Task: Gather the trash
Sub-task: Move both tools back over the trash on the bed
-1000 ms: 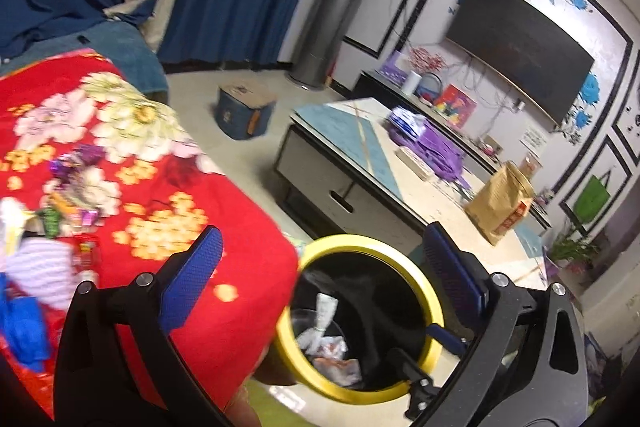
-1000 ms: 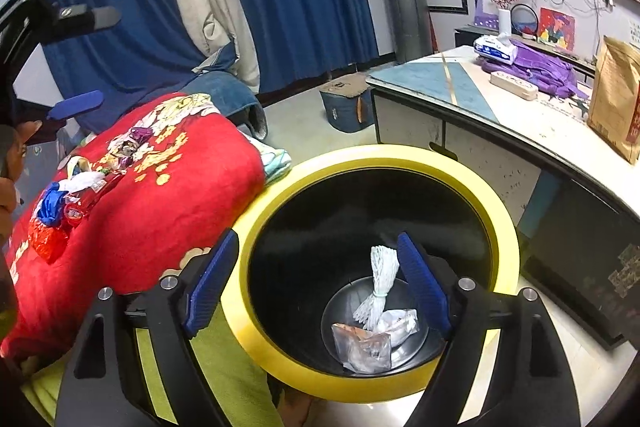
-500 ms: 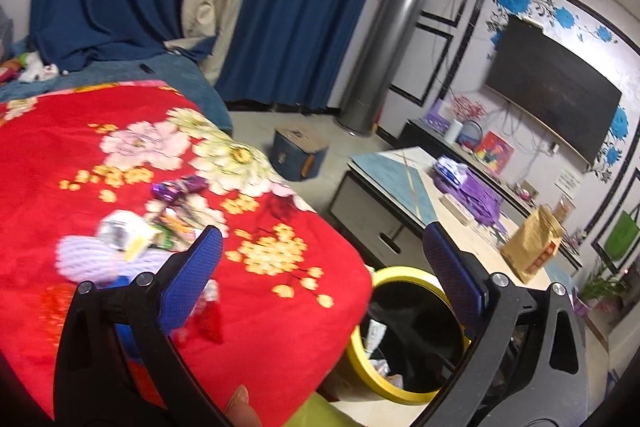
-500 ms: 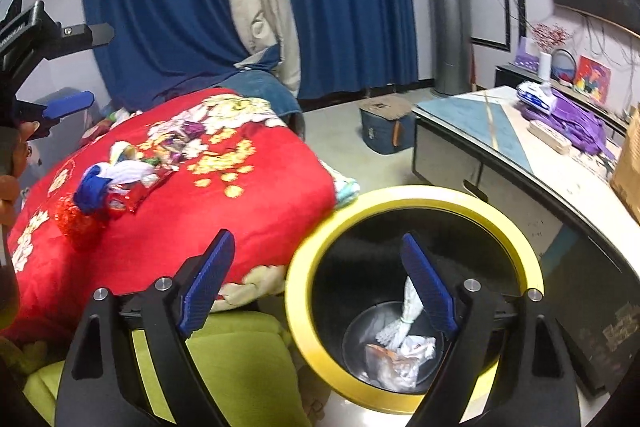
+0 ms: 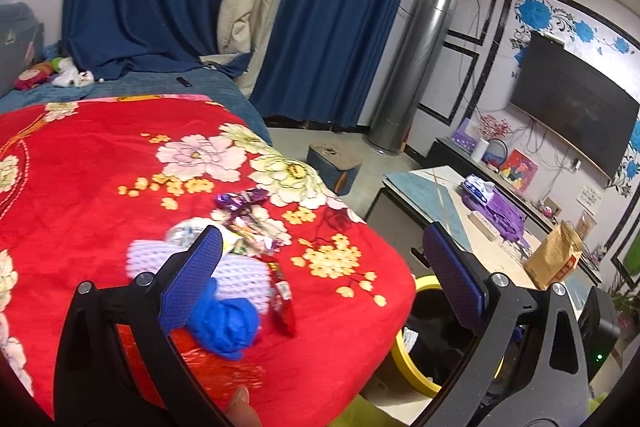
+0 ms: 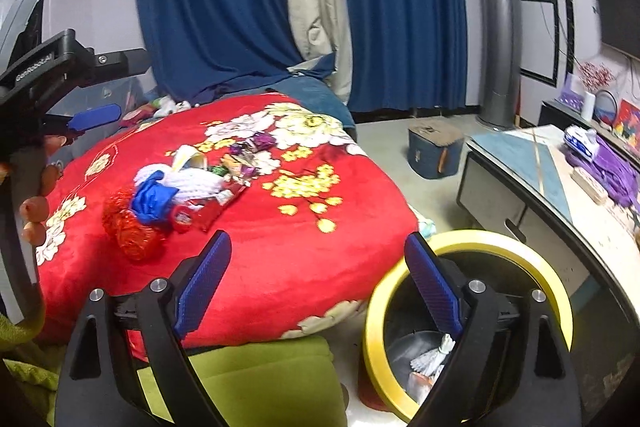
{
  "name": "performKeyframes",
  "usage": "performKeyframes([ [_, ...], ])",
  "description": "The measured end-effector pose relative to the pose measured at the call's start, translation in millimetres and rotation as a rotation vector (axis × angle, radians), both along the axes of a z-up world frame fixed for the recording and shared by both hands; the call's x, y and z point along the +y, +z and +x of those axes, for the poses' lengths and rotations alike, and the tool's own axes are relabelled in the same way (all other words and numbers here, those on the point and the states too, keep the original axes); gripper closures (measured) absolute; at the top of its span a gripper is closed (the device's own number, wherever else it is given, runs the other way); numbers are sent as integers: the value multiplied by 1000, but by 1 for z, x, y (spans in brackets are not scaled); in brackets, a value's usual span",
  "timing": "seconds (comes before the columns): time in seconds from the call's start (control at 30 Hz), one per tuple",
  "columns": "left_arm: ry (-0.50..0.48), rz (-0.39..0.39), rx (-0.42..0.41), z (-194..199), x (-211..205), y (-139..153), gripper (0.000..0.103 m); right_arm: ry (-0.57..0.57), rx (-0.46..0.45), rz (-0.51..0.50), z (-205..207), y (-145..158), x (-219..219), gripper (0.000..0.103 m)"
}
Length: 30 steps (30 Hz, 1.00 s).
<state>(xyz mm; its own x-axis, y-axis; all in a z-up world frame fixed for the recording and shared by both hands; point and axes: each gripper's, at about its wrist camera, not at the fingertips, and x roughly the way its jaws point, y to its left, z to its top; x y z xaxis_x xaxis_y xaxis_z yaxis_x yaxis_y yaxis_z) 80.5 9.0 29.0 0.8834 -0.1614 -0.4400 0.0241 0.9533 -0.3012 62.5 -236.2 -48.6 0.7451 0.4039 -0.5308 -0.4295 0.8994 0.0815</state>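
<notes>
A pile of trash lies on the red flowered blanket (image 5: 92,163): a blue crumpled wad (image 5: 224,323), a red wrapper (image 5: 282,301), purple candy wrappers (image 5: 240,201) and a white knitted piece (image 5: 240,271). The pile also shows in the right wrist view (image 6: 184,187), with a red foil ball (image 6: 130,227). A black bin with a yellow rim (image 6: 480,239) stands on the floor beside the bed, with white and clear trash inside (image 6: 430,361). My left gripper (image 5: 320,267) is open and empty above the pile. My right gripper (image 6: 316,279) is open and empty between bed and bin.
A low coffee table (image 6: 540,163) with purple items stands right of the bin. A blue box (image 6: 434,151) sits on the floor by a silver column (image 6: 498,39). A green cushion (image 6: 256,379) lies below the bed edge. Blue curtains hang behind.
Both grippers have swung away from the bin and toward the bed. The trash pile has come into fuller view. Both grippers stay open and empty.
</notes>
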Motion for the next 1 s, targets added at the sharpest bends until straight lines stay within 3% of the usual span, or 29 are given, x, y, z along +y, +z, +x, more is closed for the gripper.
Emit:
performKeyframes([
  [0.37,25,40,5,-6,28,4,11,85,-18,-19,9,15,38,16],
  [0.67,28,71,58,-13,62,-9,11,157,-15,-32,22,22,82,15],
  [0.83,25,36,72,-17,84,-16,11,201,31,-53,29,14,102,15],
  [1.0,30,-8,81,-18,99,-23,19,212,71,-86,38,1,118,15],
])
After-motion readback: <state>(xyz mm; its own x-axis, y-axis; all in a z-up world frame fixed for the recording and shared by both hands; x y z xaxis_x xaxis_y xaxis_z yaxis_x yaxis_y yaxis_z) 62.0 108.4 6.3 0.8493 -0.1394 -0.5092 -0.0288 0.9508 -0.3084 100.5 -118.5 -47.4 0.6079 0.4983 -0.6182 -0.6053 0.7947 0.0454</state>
